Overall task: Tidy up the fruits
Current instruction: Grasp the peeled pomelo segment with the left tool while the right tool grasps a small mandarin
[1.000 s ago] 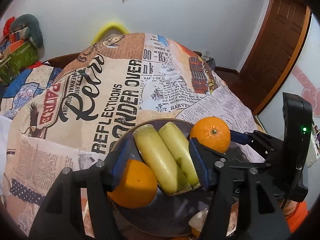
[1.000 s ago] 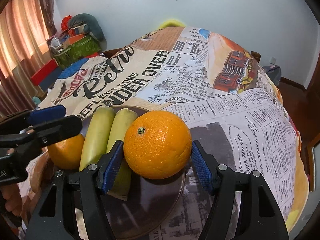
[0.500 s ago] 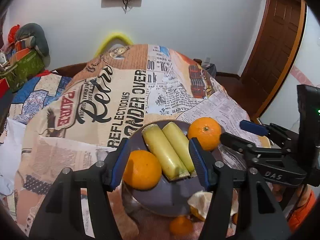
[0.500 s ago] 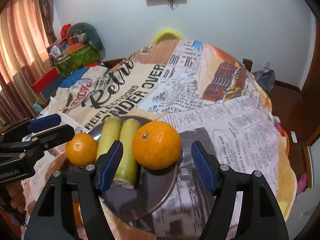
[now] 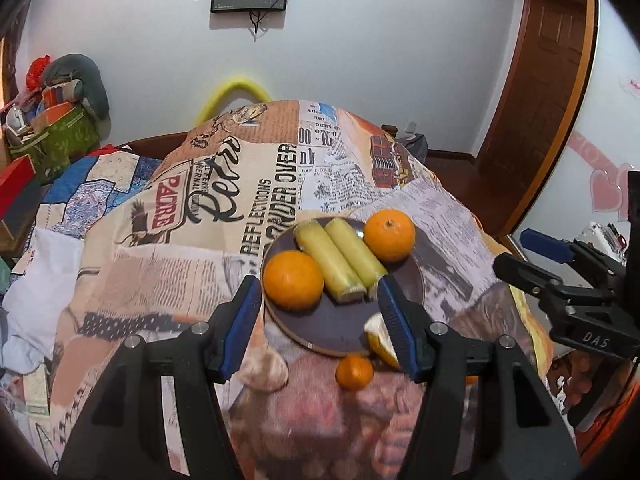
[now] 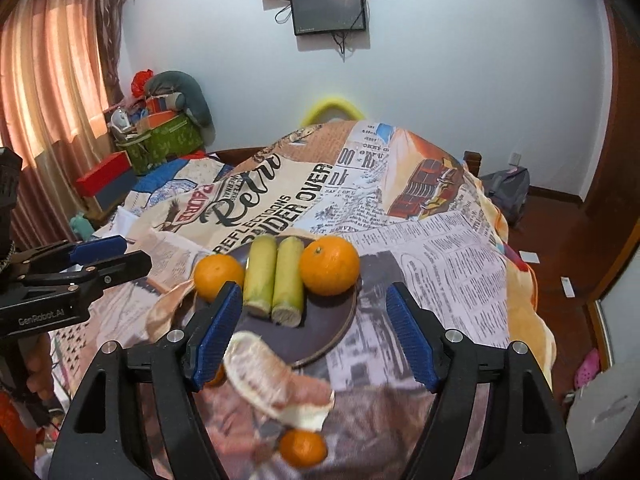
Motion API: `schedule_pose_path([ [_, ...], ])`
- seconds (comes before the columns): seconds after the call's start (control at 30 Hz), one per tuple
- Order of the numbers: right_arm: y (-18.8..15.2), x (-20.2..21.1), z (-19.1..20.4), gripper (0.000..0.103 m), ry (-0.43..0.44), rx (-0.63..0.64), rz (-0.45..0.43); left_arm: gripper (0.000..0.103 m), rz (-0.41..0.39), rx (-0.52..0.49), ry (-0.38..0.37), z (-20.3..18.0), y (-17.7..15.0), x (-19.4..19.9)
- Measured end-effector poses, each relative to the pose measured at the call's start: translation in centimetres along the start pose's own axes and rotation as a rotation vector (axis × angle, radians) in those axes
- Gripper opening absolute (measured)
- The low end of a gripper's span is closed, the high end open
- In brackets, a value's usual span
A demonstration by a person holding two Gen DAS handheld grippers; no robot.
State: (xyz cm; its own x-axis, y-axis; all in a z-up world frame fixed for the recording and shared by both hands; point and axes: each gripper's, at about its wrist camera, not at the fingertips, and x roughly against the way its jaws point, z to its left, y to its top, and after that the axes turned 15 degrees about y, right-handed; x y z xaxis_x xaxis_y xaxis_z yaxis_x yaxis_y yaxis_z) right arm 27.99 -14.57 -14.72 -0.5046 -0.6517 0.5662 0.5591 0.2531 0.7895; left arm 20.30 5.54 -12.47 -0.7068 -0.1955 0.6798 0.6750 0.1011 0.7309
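Note:
A dark round plate (image 5: 332, 332) (image 6: 320, 332) sits on the newspaper-print tablecloth. On it lie two yellow-green sugarcane pieces (image 5: 340, 258) (image 6: 274, 276) side by side, with one orange to their left (image 5: 293, 280) (image 6: 218, 272) and one to their right (image 5: 389, 234) (image 6: 329, 265). A pomelo peel piece (image 5: 378, 338) (image 6: 272, 380) rests at the plate's near rim. A small tangerine (image 5: 354, 372) (image 6: 303, 448) lies on the cloth in front. My left gripper (image 5: 320, 328) is open and empty, above the near side of the plate. My right gripper (image 6: 314, 340) is open and empty, likewise.
The table (image 5: 180, 240) is round and drops away on all sides. The right gripper shows at the right of the left wrist view (image 5: 560, 276); the left gripper shows at the left of the right wrist view (image 6: 80, 272). Boxes and bags (image 6: 160, 140) stand by the curtain; a wooden door (image 5: 532, 100) is at right.
Both grippers have pulled back and up from the plate. The right gripper let go of the right orange, which rests on the plate. The peel and small tangerine have come into view.

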Motion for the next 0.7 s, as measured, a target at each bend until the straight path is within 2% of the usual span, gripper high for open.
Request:
schedule_pose_path([
  [0.17,-1.8,0.7,0.6,0.072,-0.003,-0.017,0.009,0.06,0.007,-0.011,0.021,0.3,-1.9,1.1],
  [0.37,-4.4,0.3,0.6,0.072,-0.029,-0.043,0.043,0.06,0.038,-0.007,0.044,1.4,-4.0,0.5],
  [0.7,-8.8,-2.4,-0.5,0.072,-0.038,-0.137,0.154,0.06,0.183,0.036,0.051,3.4,-6.8,-4.3],
])
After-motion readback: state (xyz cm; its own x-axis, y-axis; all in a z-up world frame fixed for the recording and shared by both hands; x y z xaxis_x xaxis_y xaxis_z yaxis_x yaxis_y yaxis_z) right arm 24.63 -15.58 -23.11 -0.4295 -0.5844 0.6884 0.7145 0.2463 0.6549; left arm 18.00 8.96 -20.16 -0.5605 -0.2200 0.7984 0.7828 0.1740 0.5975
